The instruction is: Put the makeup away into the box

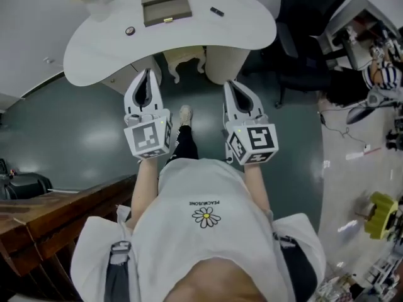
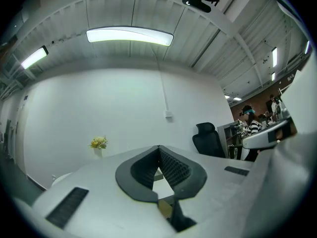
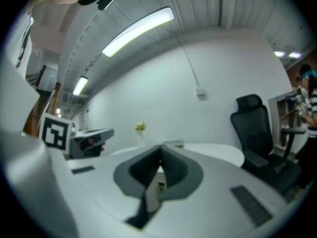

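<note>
Box: grey-brown case [image 1: 165,2] at the far side of the white table [image 1: 252,33], gold clasp [image 1: 167,19] on its near edge. Can't tell if lid is up or down.
Makeup: small round disc [image 1: 130,31], prob. a compact, lies left of box near the table's front edge. Short dark stick [image 1: 216,11], poss. lipstick/liner, lies right of box. Both are apart from the box.
Handling (est.): both light, rigid, w/ smooth shells, so likely slippery. Disc sits low, so pinch across its rim. Stick may roll, so take it across mid-length. Squeeze gently, as the compact's insides may be fragile.
L hand-held gripper [image 1: 148,74]: jaws together, nothing between, well short of the table.
R hand-held gripper [image 1: 230,84]: jaws together, empty, also short of the table.
Stage: nothing picked up yet.
</note>
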Action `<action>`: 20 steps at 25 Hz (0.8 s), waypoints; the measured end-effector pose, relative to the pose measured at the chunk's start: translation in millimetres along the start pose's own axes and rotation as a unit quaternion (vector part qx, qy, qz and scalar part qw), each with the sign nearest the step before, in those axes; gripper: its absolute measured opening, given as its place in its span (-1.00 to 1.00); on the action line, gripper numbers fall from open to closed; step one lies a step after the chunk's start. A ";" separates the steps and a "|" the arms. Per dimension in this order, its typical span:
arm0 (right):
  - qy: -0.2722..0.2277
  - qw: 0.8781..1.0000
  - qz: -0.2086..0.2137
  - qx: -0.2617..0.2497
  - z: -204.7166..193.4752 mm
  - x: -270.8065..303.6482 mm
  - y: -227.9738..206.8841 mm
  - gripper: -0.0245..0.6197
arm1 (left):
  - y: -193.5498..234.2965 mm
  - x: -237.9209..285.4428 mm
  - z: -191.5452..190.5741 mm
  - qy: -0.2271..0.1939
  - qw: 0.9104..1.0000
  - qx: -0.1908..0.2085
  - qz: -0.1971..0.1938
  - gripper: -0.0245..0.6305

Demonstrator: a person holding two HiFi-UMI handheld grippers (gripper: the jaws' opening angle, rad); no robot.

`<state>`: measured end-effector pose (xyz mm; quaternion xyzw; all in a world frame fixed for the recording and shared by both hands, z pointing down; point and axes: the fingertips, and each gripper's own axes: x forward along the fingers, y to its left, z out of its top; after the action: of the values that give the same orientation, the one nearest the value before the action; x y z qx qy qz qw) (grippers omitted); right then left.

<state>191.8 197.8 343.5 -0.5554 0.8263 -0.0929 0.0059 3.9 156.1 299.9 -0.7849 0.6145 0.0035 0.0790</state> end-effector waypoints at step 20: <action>0.056 0.997 -0.012 0.044 22.2 275.7 -28.0 -0.83 | 119.3 225.3 -43.3 0.004 0.999 -0.035 -0.012 -0.86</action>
<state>114.4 -69.1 351.9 -0.5585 0.8137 -0.1603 -0.0173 -60.1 -94.3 305.3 -0.7948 0.6045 0.0206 0.0489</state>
